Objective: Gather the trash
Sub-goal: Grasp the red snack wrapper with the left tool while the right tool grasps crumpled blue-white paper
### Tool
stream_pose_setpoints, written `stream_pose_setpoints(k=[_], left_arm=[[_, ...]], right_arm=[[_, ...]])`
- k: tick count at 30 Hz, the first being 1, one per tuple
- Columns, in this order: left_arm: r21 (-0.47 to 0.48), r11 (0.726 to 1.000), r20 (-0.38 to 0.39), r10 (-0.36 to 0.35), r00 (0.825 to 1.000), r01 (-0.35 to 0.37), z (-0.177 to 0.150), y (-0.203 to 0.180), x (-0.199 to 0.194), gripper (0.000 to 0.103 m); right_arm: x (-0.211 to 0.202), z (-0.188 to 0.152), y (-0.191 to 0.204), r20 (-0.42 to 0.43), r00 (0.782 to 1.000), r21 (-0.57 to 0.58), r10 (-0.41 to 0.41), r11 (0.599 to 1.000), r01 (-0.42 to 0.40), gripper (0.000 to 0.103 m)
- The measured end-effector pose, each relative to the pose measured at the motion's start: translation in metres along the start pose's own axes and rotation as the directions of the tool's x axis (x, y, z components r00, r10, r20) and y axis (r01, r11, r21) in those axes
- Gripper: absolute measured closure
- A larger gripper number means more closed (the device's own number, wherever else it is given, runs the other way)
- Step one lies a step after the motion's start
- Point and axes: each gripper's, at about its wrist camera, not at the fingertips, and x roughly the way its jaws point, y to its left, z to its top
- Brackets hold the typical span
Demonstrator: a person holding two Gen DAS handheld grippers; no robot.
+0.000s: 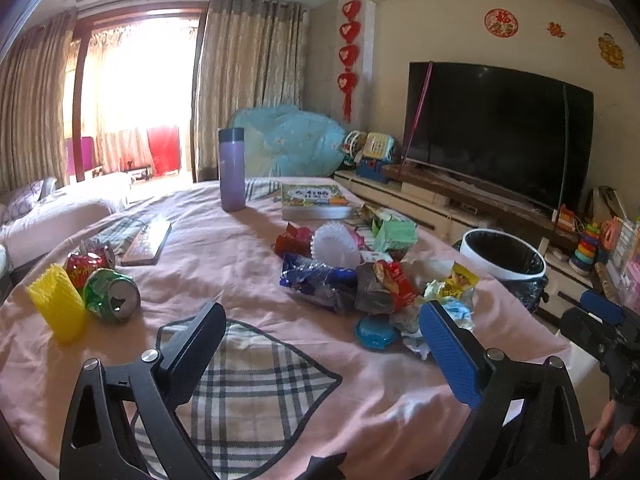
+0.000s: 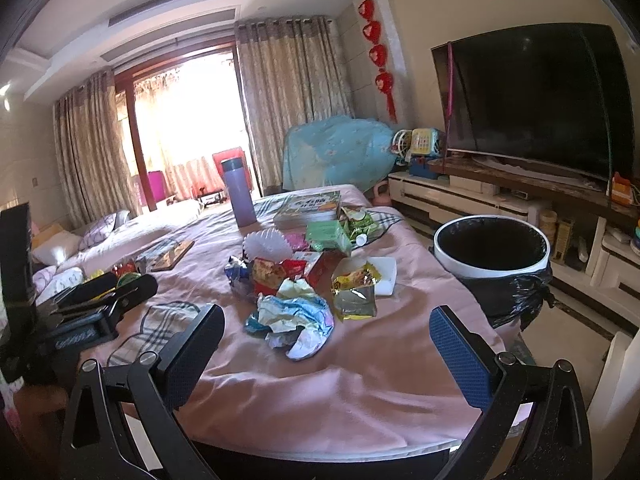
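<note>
The left gripper (image 1: 320, 344) hung over the near edge of the pink-clothed surface (image 1: 224, 256), its fingers (image 1: 450, 356) spread wide and holding nothing. The right gripper (image 2: 326, 344) was likewise wide open and empty. Just beyond both lay the trash pile (image 1: 360, 276) of crumpled wrappers, mid-surface, with no clear long axis. To the left, well apart, a crushed green can (image 1: 114, 296) lay on its side, its open end facing the camera, so its long axis seemingly ran toward the viewer; a yellow foam sleeve (image 1: 58, 304) stood upright touching it. The lined bin (image 2: 492, 248) stood off the surface's right edge. Judged risks: light wrappers could slip from a loose pinch, the can could roll, and a reach could topple the purple flask (image 1: 232, 168).
</note>
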Motion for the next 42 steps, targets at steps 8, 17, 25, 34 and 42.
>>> stream_pose_setpoints(k=[8,17,25,34,42], left_arm=[[-0.012,0.999,-0.087,-0.049,0.995,0.048,0.014,0.004,0.037,0.015],[-0.039,0.992,-0.172,-0.124,0.977,0.119,0.031,0.004,0.085,0.024],[-0.027,0.987,-0.225,-0.161,0.961,0.159,0.041,-0.009,0.125,0.031],[-0.009,0.975,-0.334,-0.211,0.919,0.220,0.036,-0.032,0.170,0.083],[-0.001,0.967,-0.289,-0.244,0.926,0.255,0.047,-0.040,0.149,0.100]], right_arm=[[0.026,-0.004,-0.002,-0.089,0.994,0.004,0.066,0.998,-0.066,0.007],[0.076,-0.011,-0.009,-0.237,0.959,0.048,0.155,0.988,-0.148,0.030],[0.113,-0.017,-0.015,-0.313,0.931,0.060,0.186,0.982,-0.177,0.061],[0.103,-0.022,-0.024,-0.308,0.921,0.097,0.238,0.971,-0.218,0.081],[0.073,-0.008,-0.041,-0.235,0.946,0.140,0.225,0.971,-0.196,0.082]])
